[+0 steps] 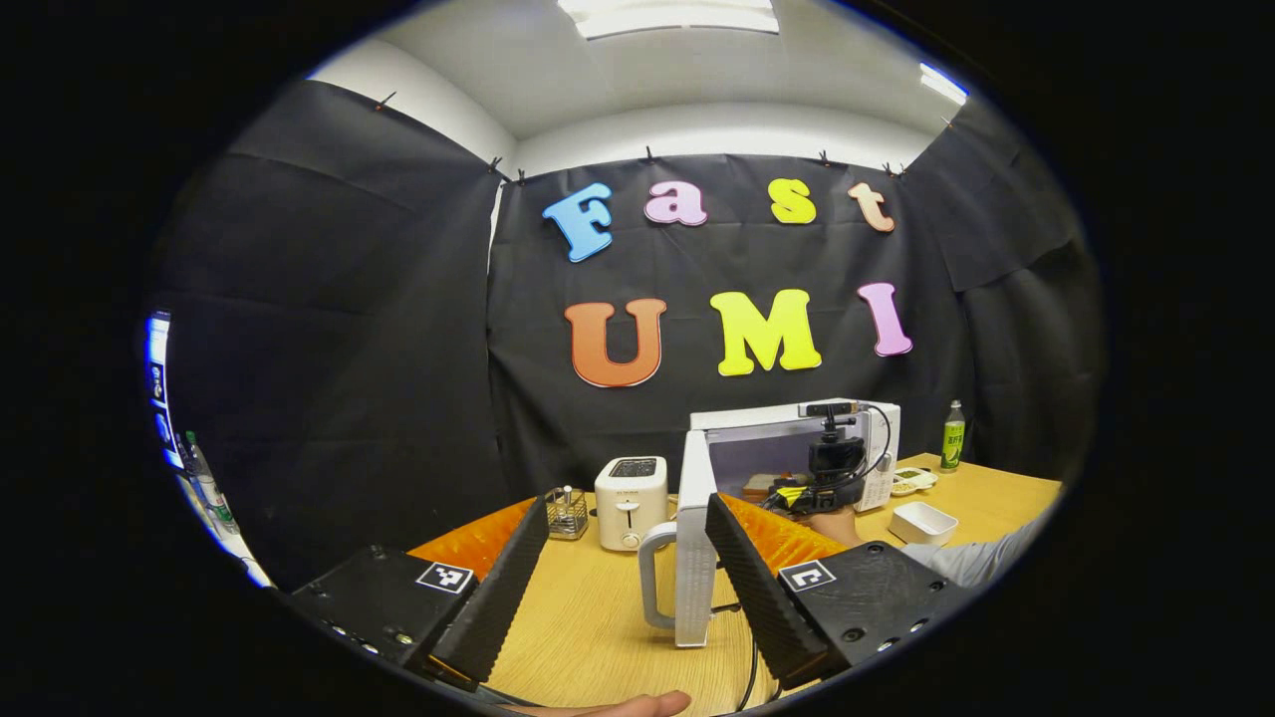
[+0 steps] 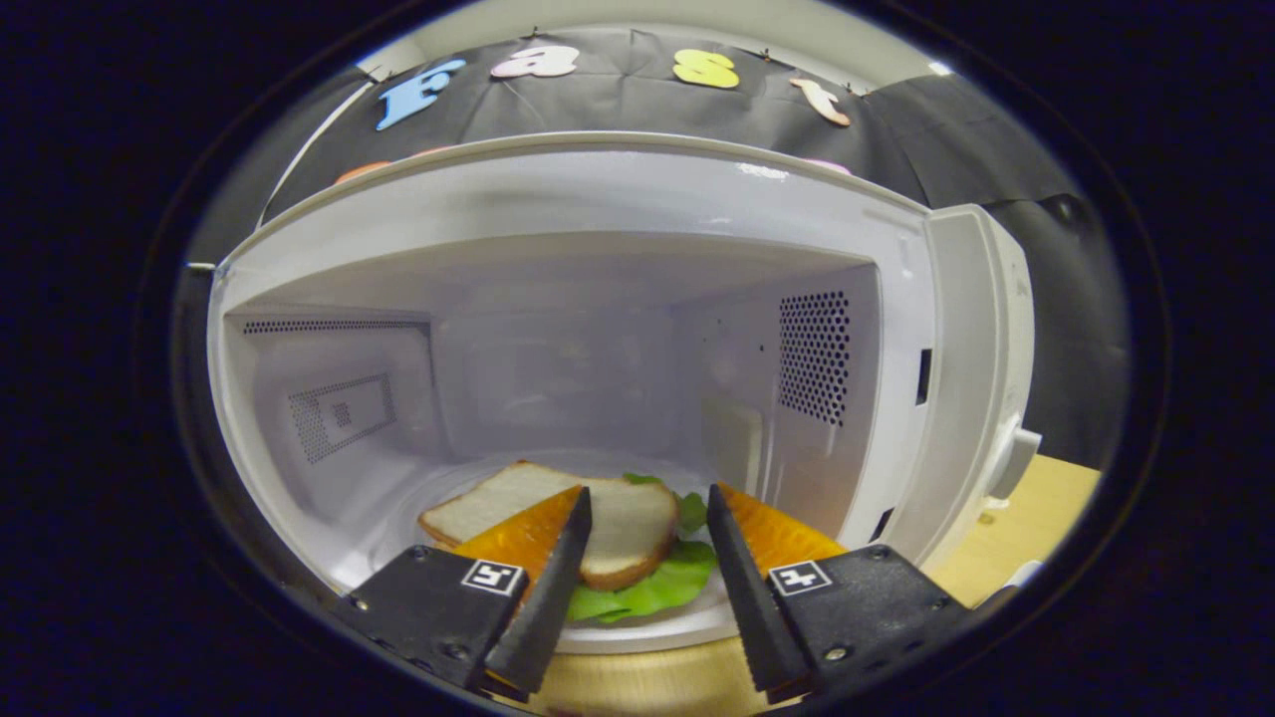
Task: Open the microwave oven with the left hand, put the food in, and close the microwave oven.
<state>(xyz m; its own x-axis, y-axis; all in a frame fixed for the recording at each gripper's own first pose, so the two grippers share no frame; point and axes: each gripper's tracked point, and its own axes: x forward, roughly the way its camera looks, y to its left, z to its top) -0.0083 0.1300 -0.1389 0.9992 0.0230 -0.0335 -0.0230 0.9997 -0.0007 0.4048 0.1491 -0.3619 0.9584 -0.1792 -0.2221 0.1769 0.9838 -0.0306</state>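
Left gripper view showed me my left gripper (image 1: 628, 568) spread wide above the pale wooden worktop (image 1: 588, 627), nothing between its fingers. Just past them stood the white microwave door (image 1: 694, 538), swung fully out and seen edge-on, its curved white handle (image 1: 649, 578) facing my side. Behind the door sat the white box-shaped microwave oven (image 1: 797, 448) toward the worktop's far edge, its cavity open. My right gripper (image 1: 822, 488), with its black camera on top, reached into that opening, the hand (image 1: 832, 523) and a grey sleeve (image 1: 971, 558) trailing back toward the right edge. Left of the door stood a white two-slot toaster (image 1: 631, 501), and beside it a small wire holder (image 1: 566, 513). Near the right edge lay a white rectangular dish (image 1: 921, 521), and a green bottle (image 1: 953, 436) stood at the far right corner.

Right gripper view looked straight into the cavity. My right gripper (image 2: 647, 568) was parted and gripped nothing. Between and beyond its fingers lay the food, a sandwich of white bread with green lettuce (image 2: 598, 548), resting on a white round plate (image 2: 647, 627) on the oven floor, close to the front opening. I could not tell whether the fingers touched the bread.
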